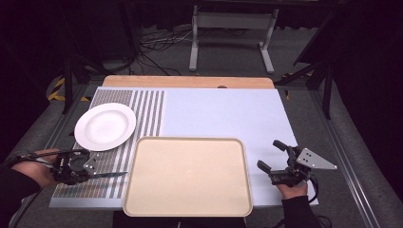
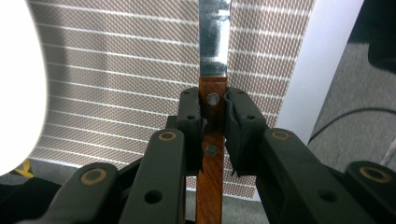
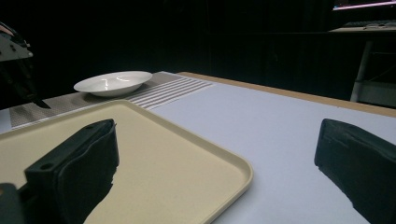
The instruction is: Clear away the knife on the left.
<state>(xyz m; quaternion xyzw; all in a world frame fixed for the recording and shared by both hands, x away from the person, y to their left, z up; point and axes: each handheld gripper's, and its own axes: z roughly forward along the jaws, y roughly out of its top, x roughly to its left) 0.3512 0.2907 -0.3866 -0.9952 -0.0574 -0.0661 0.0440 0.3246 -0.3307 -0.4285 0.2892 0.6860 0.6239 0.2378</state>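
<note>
My left gripper (image 1: 90, 174) is shut on the wooden handle of a knife (image 1: 110, 174); the blade points right toward the tray. In the left gripper view the jaws pinch the riveted brown handle (image 2: 212, 140) and the steel blade (image 2: 214, 37) runs up over the striped mat. A beige tray (image 1: 187, 176) lies at the front middle of the table with nothing on it. A white plate (image 1: 105, 126) rests on the striped mat, behind the left gripper. My right gripper (image 1: 272, 155) stands open to the right of the tray, nothing between its jaws.
A striped woven mat (image 1: 138, 114) covers the left part of the light blue table cover (image 1: 228, 114). The right gripper view has the tray rim (image 3: 233, 163), the plate (image 3: 114, 82) and the left gripper (image 3: 16, 70) farther off. Dark frames and cables stand behind the table.
</note>
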